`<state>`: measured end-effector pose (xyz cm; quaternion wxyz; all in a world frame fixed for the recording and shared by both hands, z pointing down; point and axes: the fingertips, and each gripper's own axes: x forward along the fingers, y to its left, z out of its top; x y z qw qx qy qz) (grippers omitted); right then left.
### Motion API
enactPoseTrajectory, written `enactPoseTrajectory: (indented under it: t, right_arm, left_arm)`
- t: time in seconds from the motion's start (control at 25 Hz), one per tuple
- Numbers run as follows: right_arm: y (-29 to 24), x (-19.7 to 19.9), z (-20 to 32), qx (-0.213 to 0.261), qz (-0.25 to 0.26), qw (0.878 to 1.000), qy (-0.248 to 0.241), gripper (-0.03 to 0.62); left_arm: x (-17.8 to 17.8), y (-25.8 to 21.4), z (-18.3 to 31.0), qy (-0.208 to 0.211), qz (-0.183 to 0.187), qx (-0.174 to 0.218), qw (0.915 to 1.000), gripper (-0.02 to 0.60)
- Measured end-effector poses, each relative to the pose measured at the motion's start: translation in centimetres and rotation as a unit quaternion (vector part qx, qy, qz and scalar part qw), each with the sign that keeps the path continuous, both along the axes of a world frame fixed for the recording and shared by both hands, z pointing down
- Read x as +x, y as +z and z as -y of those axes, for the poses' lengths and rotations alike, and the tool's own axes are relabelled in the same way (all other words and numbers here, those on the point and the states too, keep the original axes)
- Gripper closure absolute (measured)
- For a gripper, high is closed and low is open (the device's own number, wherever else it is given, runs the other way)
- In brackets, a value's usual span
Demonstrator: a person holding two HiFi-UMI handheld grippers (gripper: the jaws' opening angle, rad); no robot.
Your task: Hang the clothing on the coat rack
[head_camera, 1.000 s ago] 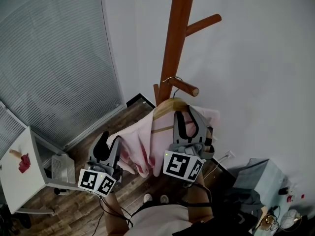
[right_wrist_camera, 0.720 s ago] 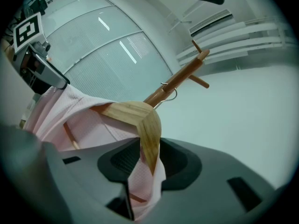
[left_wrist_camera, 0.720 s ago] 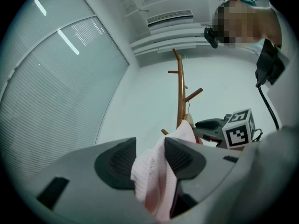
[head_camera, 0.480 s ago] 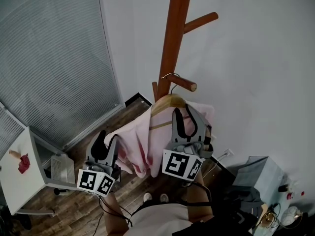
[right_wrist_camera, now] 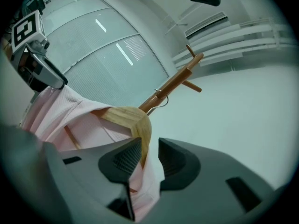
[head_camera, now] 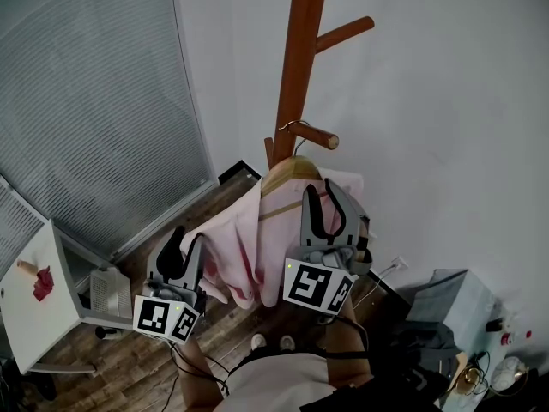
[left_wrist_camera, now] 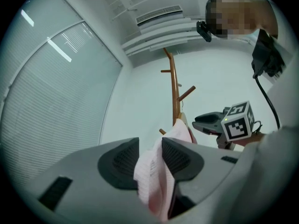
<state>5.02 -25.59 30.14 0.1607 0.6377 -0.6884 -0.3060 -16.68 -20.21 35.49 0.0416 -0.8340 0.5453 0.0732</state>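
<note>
The brown wooden coat rack (head_camera: 300,58) stands against the wall. A wooden hanger (head_camera: 292,172) has its metal hook (head_camera: 295,128) over a lower peg (head_camera: 316,135). A pink garment (head_camera: 244,239) drapes from the hanger. My right gripper (head_camera: 326,206) is at the hanger's right shoulder. Its jaws are closing on the wooden end (right_wrist_camera: 135,120) and the cloth over it. My left gripper (head_camera: 182,245) is lower left. Its jaws are closing too, and a fold of pink cloth (left_wrist_camera: 154,171) fills the gap between the pads.
Grey window blinds (head_camera: 94,101) fill the left. Below them stands a white table (head_camera: 34,324) with a red item (head_camera: 41,283). A grey box and clutter (head_camera: 455,316) sit at the lower right, with a cable (head_camera: 386,277) by the wall. The floor (head_camera: 244,337) is dark wood.
The hanger, the garment and the rack's pegs sit slightly higher in the head view than before. Both grippers keep their places on hanger and cloth.
</note>
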Motion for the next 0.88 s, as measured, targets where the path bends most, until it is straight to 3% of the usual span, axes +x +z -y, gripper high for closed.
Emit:
enactPoseTrajectory:
  t: [0.48,0.72,0.88]
  right_arm:
    - [-0.4,0.4,-0.7,0.008,0.006,1.000,-0.001,0.487]
    - [-0.8,0.7,-0.8,0.016,0.016,1.000,0.004,0.517]
    - [-1.1,0.5,-1.2,0.022,0.016,1.000,0.002,0.534]
  left_arm:
    - [1.1,-0.8,-1.5,0.005,0.053,0.008,0.9985,0.465]
    - [-0.3,-3.6,-2.7,-0.013,-0.002,0.040,0.9991,0.506]
    - [-0.7,-4.4,-3.3,-0.023,-0.005,0.051,0.9985,0.528]
